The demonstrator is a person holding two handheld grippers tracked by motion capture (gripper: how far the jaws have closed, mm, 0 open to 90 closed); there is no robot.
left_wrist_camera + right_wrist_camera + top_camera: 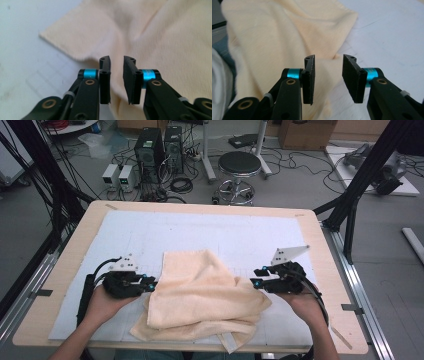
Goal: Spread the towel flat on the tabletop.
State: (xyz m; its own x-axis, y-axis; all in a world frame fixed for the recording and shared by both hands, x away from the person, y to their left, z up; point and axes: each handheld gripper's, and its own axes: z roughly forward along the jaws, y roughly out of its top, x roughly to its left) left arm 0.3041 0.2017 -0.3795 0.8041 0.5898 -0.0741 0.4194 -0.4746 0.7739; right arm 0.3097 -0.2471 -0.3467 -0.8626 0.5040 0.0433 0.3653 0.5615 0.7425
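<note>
Towel [200,295] edge cut off below.

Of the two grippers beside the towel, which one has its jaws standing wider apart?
The right gripper, at the towel's right edge: its own view shows the broader gap. The left gripper's jaws stand closer. Neither clamps cloth.

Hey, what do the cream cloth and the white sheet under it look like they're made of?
The cream cloth looks like cotton terry towelling: matte, fuzzy, slumping in soft folds. The white sheet beneath seems to be a thin, smooth mat, paper or plastic; it lies flat, with faint grid lines and a slight sheen. It rests on a table whose pale, lightly grained surface suggests wood or wood laminate.
</note>
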